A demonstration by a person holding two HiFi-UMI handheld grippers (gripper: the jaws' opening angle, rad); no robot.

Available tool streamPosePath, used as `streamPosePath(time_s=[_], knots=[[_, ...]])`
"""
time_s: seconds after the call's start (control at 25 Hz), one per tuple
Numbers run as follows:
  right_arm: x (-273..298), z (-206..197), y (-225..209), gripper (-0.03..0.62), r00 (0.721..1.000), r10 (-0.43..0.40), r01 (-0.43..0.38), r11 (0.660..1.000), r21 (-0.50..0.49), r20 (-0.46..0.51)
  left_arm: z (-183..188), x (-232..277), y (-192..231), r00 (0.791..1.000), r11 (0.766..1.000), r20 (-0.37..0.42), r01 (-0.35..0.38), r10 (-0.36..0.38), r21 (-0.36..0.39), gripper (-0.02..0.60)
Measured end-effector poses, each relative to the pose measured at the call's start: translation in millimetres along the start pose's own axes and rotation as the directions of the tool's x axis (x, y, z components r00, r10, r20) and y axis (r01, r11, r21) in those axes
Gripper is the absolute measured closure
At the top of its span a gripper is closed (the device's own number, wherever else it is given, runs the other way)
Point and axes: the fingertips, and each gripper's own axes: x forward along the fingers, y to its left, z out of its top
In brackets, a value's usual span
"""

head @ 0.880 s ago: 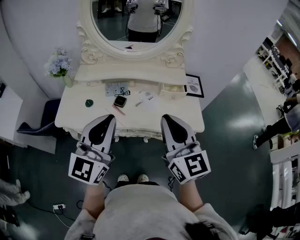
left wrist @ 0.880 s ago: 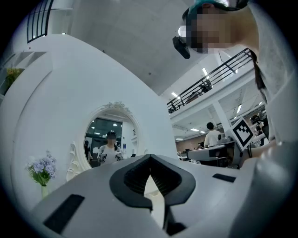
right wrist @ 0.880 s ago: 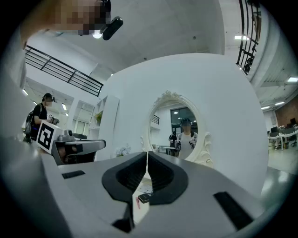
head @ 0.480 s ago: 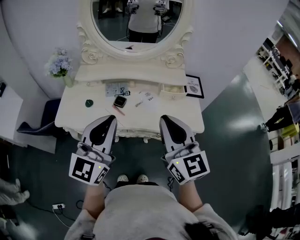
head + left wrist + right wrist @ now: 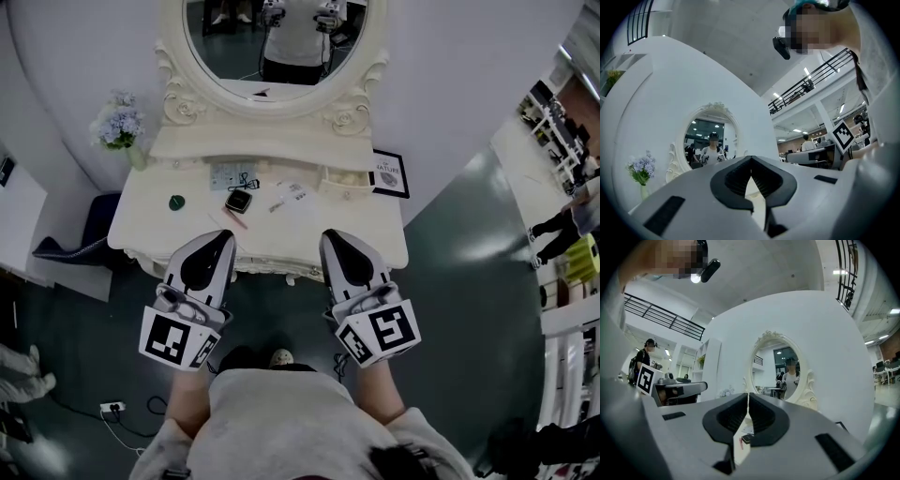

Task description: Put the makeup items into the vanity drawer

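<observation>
On the white vanity top [image 5: 323,230] lie a black compact [image 5: 239,201], a pink pencil [image 5: 235,219], a small green round pot [image 5: 176,202], a printed packet [image 5: 231,176] and a white card with a small tool [image 5: 289,197]. A small drawer [image 5: 345,178] at the back right stands pulled out. My left gripper [image 5: 225,234] and right gripper [image 5: 330,234] hover side by side over the vanity's front edge, both shut and empty. In the left gripper view the left gripper [image 5: 751,159] has its jaws touching. Below the right gripper [image 5: 748,394], in its own view, the compact [image 5: 747,438] shows.
An oval mirror [image 5: 272,42] rises behind the top. A vase of blue flowers [image 5: 117,127] stands at the left back corner, a framed picture [image 5: 387,172] at the right. A dark stool or bag [image 5: 80,246] sits left of the vanity. People walk at the far right.
Both grippers hold nearly the same place. The vanity has shifted slightly up and left in the head view, and one shoe below me has gone out of sight.
</observation>
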Motion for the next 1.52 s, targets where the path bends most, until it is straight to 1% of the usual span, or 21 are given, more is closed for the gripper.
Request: streamPosePath(time_s=[0.2, 0.36, 0.52, 0.88, 1.52], knots=[[4.9, -4.7, -2.8, 0.571, 1.0, 0.018, -0.018, 1.0, 0.008, -0.007, -2.9, 1.3, 0.6, 1.0, 1.0, -0.007, -0.012, 0.012, 0.001, 0.568], [17.1, -7.1, -5.6, 0.571, 1.0, 0.03, -0.03, 0.999, 0.013, -0.005, -4.9, 8.1, 11.9, 1.0, 1.0, -0.007, -0.022, 0.022, 0.003, 0.568], [35.5, -8.5, -9.9, 0.571, 1.0, 0.027, -0.027, 1.0, 0.014, -0.002, -9.7, 18.4, 26.1, 1.0, 1.0, -0.005, -0.014, 0.014, 0.001, 0.568], [94.4, -12.2, -15.2, 0.571, 1.0, 0.002, -0.002, 1.0, 0.012, -0.002, -18.3, 48.8, 80.1, 1.0, 1.0, 0.0, 0.019, -0.019, -0.005, 0.568], [190.2, -24.7, -17.5, 0.571, 0.997, -0.073, 0.073, 0.997, -0.002, -0.023, -39.0, 93.2, 174.3, 0.996, 0.995, 0.007, 0.093, -0.093, -0.036, 0.568]])
